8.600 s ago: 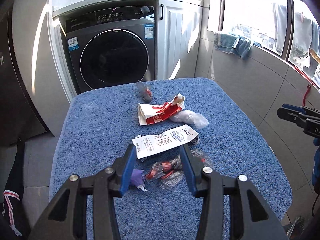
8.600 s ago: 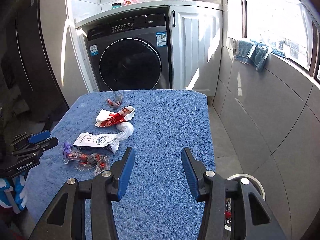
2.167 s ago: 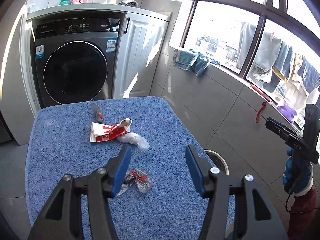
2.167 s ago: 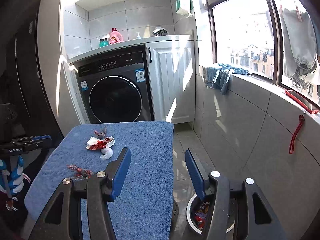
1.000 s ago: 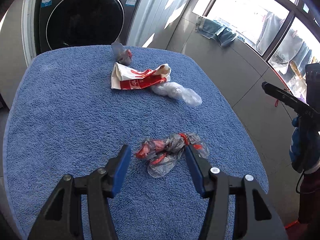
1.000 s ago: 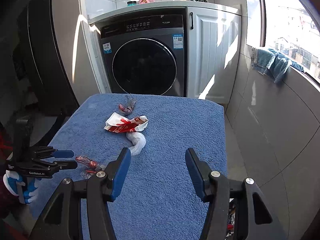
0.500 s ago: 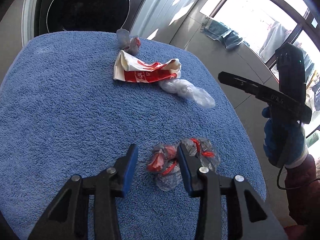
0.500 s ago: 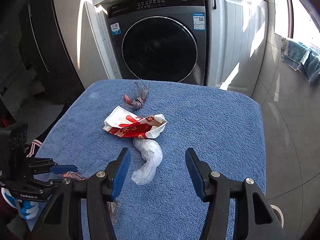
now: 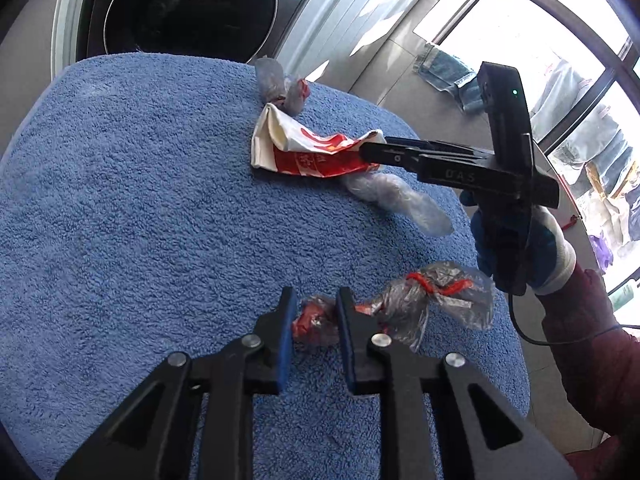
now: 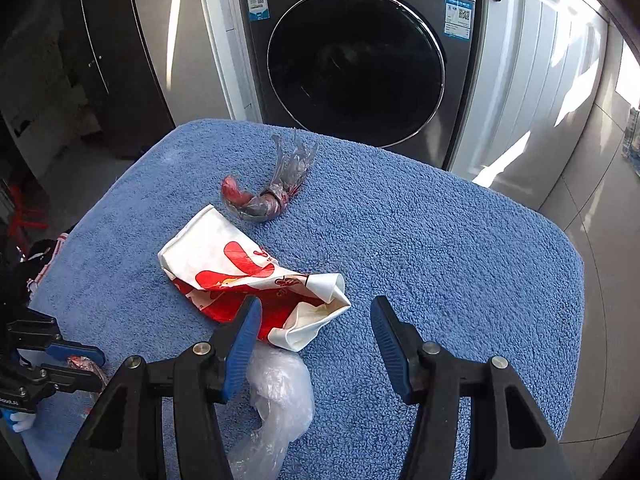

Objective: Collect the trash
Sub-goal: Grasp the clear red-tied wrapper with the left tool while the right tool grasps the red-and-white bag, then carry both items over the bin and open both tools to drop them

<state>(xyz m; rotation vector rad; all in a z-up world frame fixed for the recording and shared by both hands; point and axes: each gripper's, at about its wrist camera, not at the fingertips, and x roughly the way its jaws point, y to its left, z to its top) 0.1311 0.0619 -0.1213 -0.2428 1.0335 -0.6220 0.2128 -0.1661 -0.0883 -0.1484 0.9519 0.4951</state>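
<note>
Trash lies on a table under a blue towel. My left gripper is closed on the left end of a red and clear crumpled wrapper. My right gripper is open, its jaws astride the near end of a red and white paper bag; it shows in the left wrist view at the bag. A clear plastic bag lies just under it. A small twisted wrapper lies at the far side of the towel.
A dark front-loading washing machine stands beyond the table, with a white cabinet to its right. A window with hanging laundry is on the right. Dark furniture stands to the left.
My left gripper has closed on the red and clear wrapper. My right gripper has moved forward and down over the red and white paper bag, still open.
</note>
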